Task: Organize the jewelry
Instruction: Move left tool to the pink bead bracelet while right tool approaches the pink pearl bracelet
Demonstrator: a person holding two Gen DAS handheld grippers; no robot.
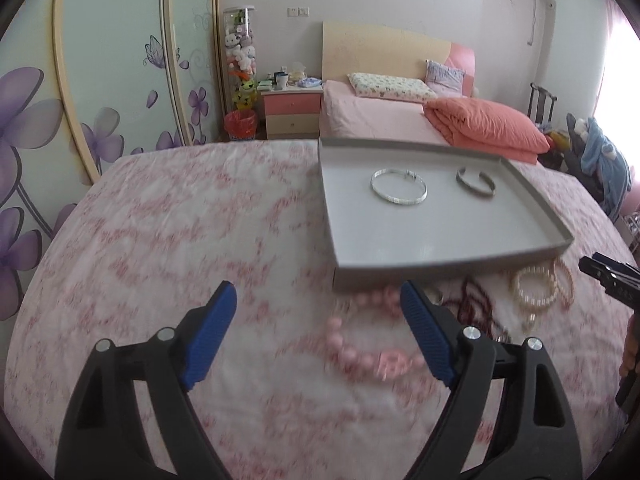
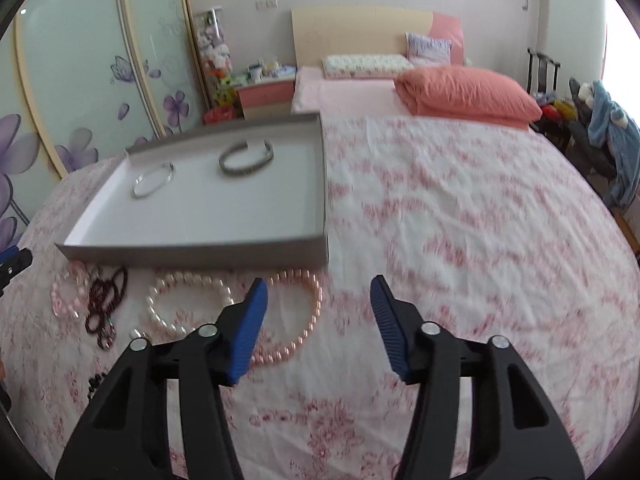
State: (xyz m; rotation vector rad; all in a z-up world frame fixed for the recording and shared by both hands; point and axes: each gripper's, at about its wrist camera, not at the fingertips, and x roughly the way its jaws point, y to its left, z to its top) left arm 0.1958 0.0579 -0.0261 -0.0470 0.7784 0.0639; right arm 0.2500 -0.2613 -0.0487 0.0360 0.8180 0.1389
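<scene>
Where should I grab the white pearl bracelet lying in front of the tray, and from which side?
Probably from above, pinching across the strand of the white pearl bracelet on its near arc. It lies flat as an open loop on the bedspread, so one finger can drop inside the ring. The near arc keeps clear of the tray wall; avoid the side beside the pink pearl bracelet.

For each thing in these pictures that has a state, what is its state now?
Left gripper: open, holding nothing.
Right gripper: open, holding nothing.
Tray: flat on the bedspread, without a lid.
Silver bangle: inside the tray, lying flat.
Grey cuff: inside the tray, beside the bangle.
White pearl bracelet: outside the tray, on the bedspread.
Pink pearl bracelet: outside the tray.
Dark bead string: outside the tray, tangled.
</scene>
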